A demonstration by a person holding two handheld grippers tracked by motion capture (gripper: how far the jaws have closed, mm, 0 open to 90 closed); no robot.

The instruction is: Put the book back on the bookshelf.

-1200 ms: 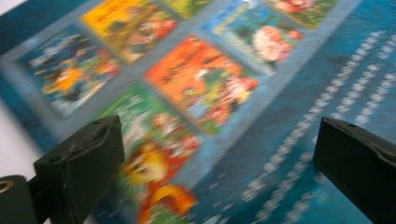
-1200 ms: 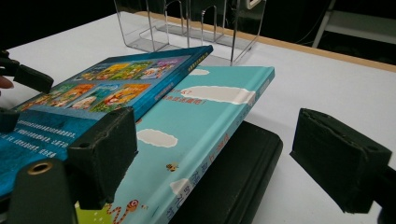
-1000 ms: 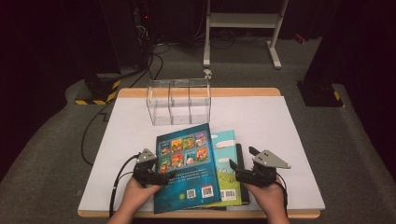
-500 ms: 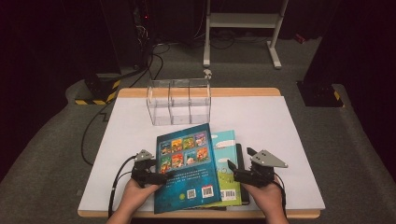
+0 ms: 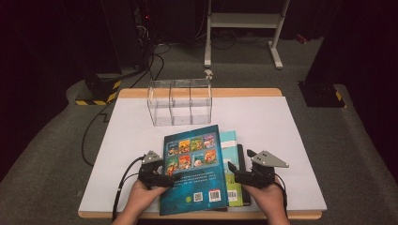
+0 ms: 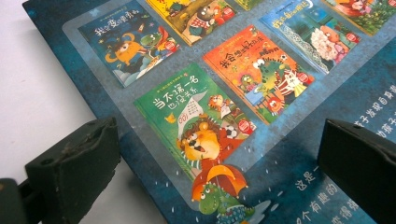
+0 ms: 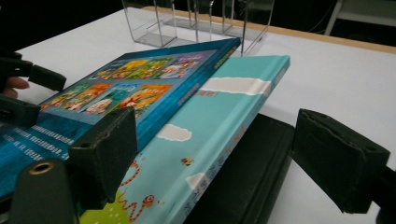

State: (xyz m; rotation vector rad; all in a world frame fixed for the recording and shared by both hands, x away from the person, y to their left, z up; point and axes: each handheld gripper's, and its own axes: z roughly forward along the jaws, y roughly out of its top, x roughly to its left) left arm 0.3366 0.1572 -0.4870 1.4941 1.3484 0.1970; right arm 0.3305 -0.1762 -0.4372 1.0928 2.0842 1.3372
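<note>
A dark blue picture book (image 5: 195, 168) lies on top of a small stack at the table's front centre. It rests askew on a light blue book (image 5: 231, 145), which lies on a black book (image 5: 241, 157). My left gripper (image 5: 162, 177) is at the blue book's left edge; in the left gripper view the open left gripper (image 6: 219, 177) straddles the cover (image 6: 243, 84). My right gripper (image 5: 234, 172) is at the stack's right side. The right gripper (image 7: 222, 158) stands open around the light blue book (image 7: 210, 140) and the black book (image 7: 247, 163).
A clear plastic divided holder (image 5: 180, 101) stands upright behind the books on the white table top (image 5: 291, 136). A black cable (image 5: 123, 180) trails from the left gripper. A white metal stand (image 5: 244, 28) and floor cables sit beyond the table.
The left gripper has crept slightly right onto the blue book's edge. The right gripper and the books have barely moved.
</note>
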